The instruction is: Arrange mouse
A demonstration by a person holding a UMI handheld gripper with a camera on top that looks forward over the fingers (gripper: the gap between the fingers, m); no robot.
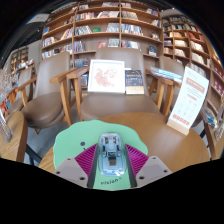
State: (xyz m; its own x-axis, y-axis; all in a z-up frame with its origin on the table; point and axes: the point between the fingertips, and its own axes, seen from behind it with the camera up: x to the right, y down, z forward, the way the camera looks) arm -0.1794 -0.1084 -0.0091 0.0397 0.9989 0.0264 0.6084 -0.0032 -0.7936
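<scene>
A translucent white and pale blue mouse [110,150] sits between the fingers of my gripper [110,156]. Both magenta pads [86,160] press against its sides, so the gripper is shut on it. The mouse's front end reaches a little past the fingertips. Beneath the mouse and fingers lies a mint green mat [70,140] with the word "vision" printed near me. I cannot tell whether the mouse touches the mat or hangs just above it.
The mat lies on a wooden table [150,125]. A white standing sign [187,98] is at the table's right, and a display board [106,76] stands on a table beyond. Wooden chairs [45,115] are at the left. Bookshelves [105,30] fill the back.
</scene>
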